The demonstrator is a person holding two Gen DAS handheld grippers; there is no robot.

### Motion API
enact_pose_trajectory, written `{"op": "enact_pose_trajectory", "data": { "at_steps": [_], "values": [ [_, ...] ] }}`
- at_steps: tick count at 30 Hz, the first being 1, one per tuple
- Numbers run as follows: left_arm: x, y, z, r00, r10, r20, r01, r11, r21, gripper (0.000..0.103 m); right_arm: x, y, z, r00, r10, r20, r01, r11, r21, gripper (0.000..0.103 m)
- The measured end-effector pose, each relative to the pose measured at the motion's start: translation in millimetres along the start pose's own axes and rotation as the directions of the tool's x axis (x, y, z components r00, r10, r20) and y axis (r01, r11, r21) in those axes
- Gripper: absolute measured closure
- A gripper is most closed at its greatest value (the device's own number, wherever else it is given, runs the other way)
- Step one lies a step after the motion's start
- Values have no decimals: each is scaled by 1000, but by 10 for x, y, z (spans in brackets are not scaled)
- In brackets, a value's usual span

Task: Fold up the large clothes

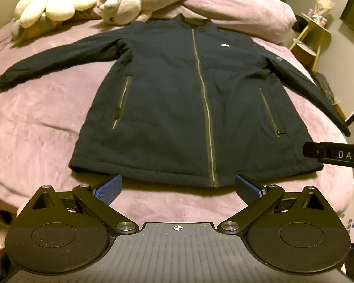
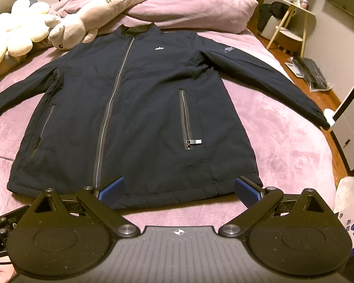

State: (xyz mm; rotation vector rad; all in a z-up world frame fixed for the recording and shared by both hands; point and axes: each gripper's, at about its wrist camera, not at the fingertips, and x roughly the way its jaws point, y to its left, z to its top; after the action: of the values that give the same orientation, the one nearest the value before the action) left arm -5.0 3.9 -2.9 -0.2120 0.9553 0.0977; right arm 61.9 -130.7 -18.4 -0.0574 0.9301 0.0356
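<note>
Both grippers, left gripper [image 1: 178, 187] and right gripper [image 2: 179, 188], spread wide, level, hovering just short of the jacket [image 1: 195, 108] hem

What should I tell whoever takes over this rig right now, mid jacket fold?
Left gripper: open, empty, at the hem of the jacket, near the zip.
Right gripper: open, empty, at the hem further right.
Jacket lies flat, front up, zipped, on the bed, collar toward the pillows; both sleeves spread out to the sides.
Done: jacket laid out only.
Left: every fold; probably sleeves in first, then hem up toward the collar.
</note>
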Motion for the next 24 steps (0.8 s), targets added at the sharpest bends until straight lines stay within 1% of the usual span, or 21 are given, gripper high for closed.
{"op": "enact_pose_trajectory", "data": {
  "at_steps": [24],
  "values": [
    [9, 20, 4, 1000, -3, -8, 3, 1000, -7, 0, 11, 20, -15, 1000, 2, 1, -2, 1000, -6, 4]
  ]
}}
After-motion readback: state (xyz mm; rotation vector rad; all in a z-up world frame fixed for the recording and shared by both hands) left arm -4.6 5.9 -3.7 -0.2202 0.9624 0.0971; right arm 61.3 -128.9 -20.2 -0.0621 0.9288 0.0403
